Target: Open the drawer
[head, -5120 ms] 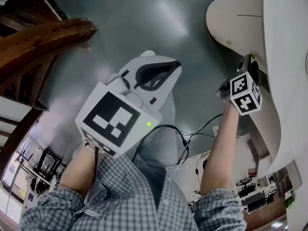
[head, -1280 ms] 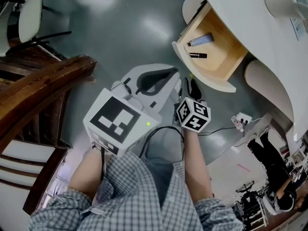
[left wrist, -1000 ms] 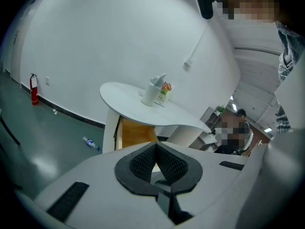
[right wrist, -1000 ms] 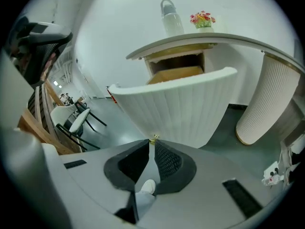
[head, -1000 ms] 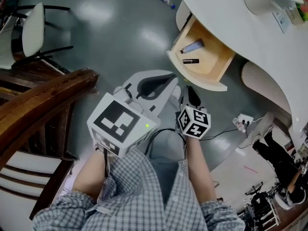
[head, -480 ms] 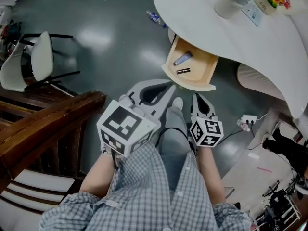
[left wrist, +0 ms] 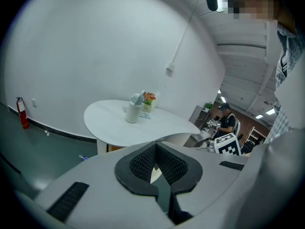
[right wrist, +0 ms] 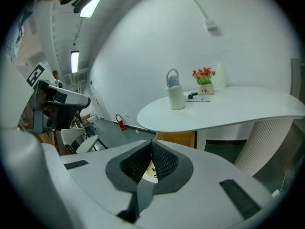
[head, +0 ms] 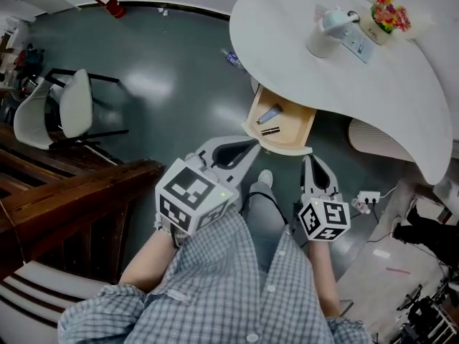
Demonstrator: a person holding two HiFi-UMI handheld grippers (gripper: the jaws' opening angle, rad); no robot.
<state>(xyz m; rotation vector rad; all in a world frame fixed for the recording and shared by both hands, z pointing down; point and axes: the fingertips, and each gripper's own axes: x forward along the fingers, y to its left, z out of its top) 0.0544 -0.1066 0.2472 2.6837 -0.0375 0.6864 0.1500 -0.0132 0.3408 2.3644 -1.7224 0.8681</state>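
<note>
Head view — pale wooden drawer (head: 295,126) open under rounded white table (head: 287,56).

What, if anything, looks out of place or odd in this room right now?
A small bottle lies on the floor beside the white table, like litter. The wooden drawer under the table hangs open with two small items inside.

The drawer (head: 278,147) juts out from under the table's (head: 280,41) near edge with a tube (head: 270,113) and a stick (head: 270,130) inside, a jug (head: 325,33) and flowerpot (head: 386,18) stand side by side near the far edge, and a chair (head: 68,113) stands well to the left.
</note>
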